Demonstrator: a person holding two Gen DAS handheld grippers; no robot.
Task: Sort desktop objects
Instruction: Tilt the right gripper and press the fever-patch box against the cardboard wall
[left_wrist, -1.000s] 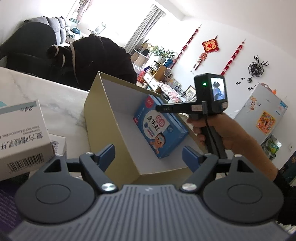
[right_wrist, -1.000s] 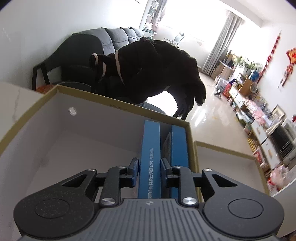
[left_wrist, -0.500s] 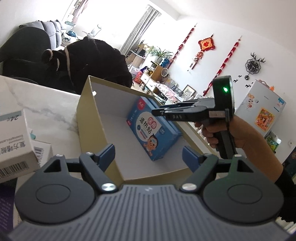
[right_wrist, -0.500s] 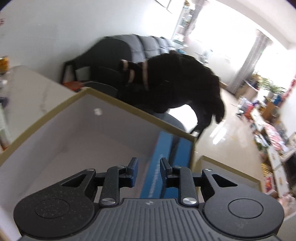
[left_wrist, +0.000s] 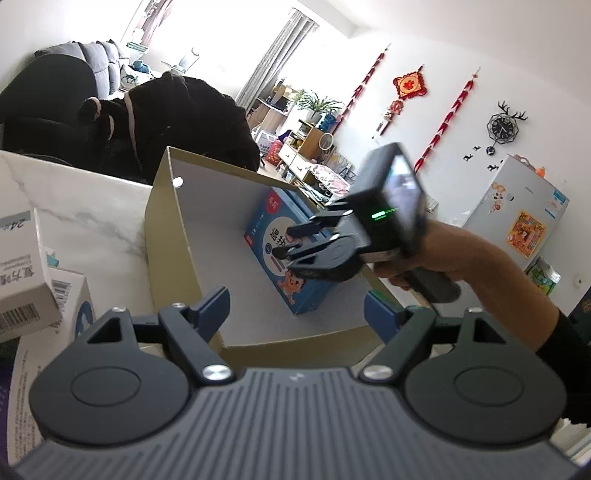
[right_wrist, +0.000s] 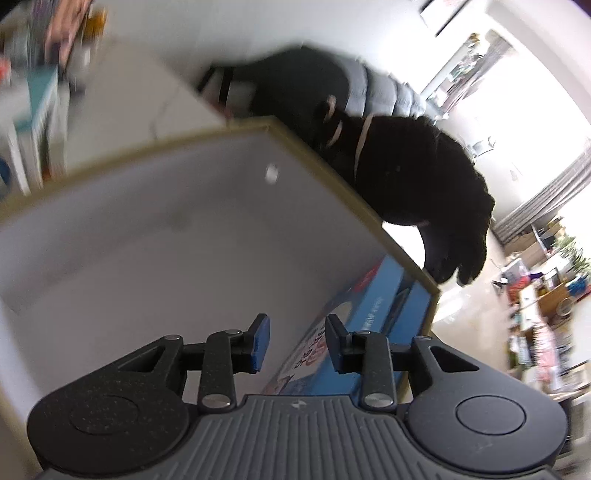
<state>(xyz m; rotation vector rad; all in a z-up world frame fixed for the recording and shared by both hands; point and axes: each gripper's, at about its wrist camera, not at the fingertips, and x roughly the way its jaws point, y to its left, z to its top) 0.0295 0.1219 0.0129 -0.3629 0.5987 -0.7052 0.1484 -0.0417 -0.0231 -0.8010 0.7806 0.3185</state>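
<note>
A blue medicine box (left_wrist: 280, 258) with a cartoon child leans against the right wall inside an open cardboard box (left_wrist: 162, 236) with a white inside. My right gripper (left_wrist: 286, 242), held by a hand, hovers just over it, rolled to one side. In the right wrist view, the right gripper (right_wrist: 297, 343) has its jaws opening with nothing between them. The blue box (right_wrist: 369, 306) lies beyond them, in the corner of the cardboard box (right_wrist: 332, 173). My left gripper (left_wrist: 295, 310) stands open and empty at the carton's near wall.
White medicine boxes (left_wrist: 18, 273) and a smaller carton (left_wrist: 74, 306) are stacked on the marble table (left_wrist: 81, 206) left of the cardboard box. A black plush coat (left_wrist: 177, 122) hangs over a chair behind the table. Blurred packets (right_wrist: 37, 122) sit at the far left.
The right gripper has let go of the blue box, rolled sideways and drawn back a little. The blue box now rests inside the carton. The left gripper has kept still.
</note>
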